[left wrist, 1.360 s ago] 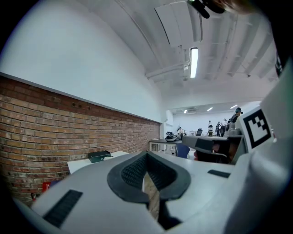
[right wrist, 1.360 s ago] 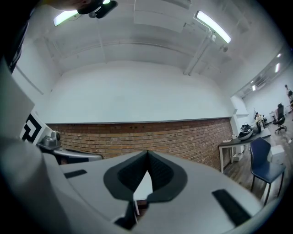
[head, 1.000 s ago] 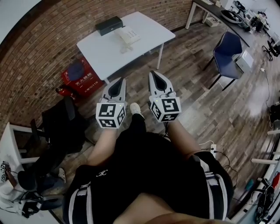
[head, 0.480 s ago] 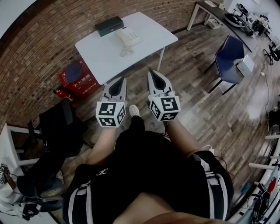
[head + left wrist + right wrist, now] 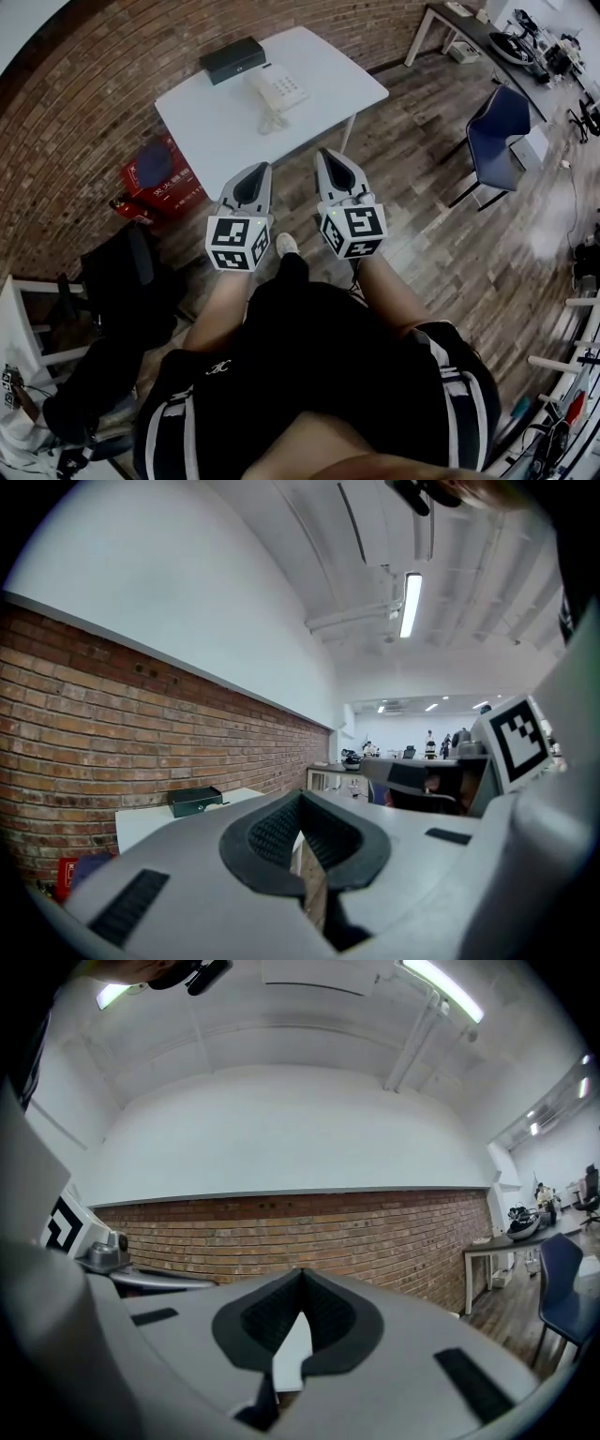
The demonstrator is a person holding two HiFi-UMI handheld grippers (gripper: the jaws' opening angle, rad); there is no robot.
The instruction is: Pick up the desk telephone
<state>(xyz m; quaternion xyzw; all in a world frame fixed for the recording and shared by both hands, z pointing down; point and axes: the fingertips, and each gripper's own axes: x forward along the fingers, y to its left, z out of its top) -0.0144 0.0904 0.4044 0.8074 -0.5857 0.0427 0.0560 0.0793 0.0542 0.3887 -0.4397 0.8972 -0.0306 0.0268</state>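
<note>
A white desk telephone (image 5: 277, 90) with its handset lies on a white table (image 5: 225, 127) against the brick wall, in the head view's upper middle. Both grippers are held side by side in front of the person, short of the table's near edge. My left gripper (image 5: 262, 170) is shut with nothing in it; my right gripper (image 5: 325, 155) is shut and empty too. In the left gripper view the jaws (image 5: 300, 799) meet at their tips, with the table (image 5: 150, 819) behind them. The right gripper view shows its closed jaws (image 5: 300, 1274) against the brick wall. The phone is hidden in both gripper views.
A dark flat box (image 5: 232, 54) sits at the table's back edge, also seen as the box (image 5: 195, 800). A red case (image 5: 157, 171) stands on the floor left of the table. A blue chair (image 5: 494, 141) stands to the right; a dark bag (image 5: 127, 272) lies at left.
The person has walked toward the table: table and phone sit closer to the gripper tips. Both grippers stay shut, side by side.
</note>
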